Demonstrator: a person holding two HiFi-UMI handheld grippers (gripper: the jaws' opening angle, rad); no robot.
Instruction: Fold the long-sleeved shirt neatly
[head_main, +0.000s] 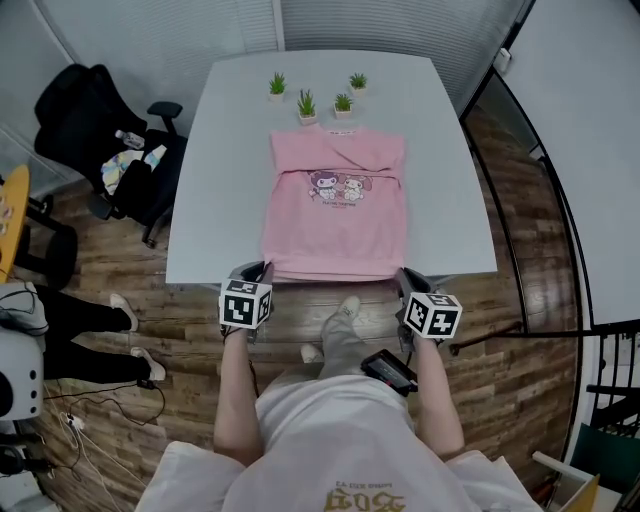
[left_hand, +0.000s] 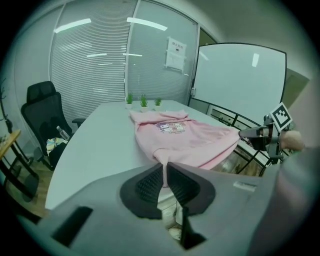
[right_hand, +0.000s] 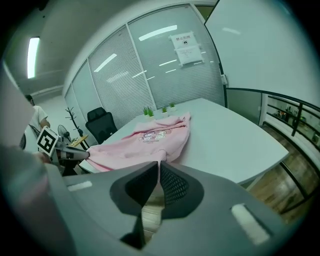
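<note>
at the near edge of the table (head_main: 225, 170), the left gripper (left_hand: 163, 175) and right gripper (right_hand: 159, 172) each clenched a hem corner of the pink shirt (head_main: 335, 205) lying there; the fold called for both corners travelling level toward the collar, hem taut.

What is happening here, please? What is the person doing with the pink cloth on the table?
A person at the near edge of the white table holds a gripper in each hand. The left gripper is shut on one near corner of the pink long-sleeved shirt, and the right gripper on the other. The shirt lies print up with its sleeves apparently folded in. Four small potted plants stand beyond it.
</note>
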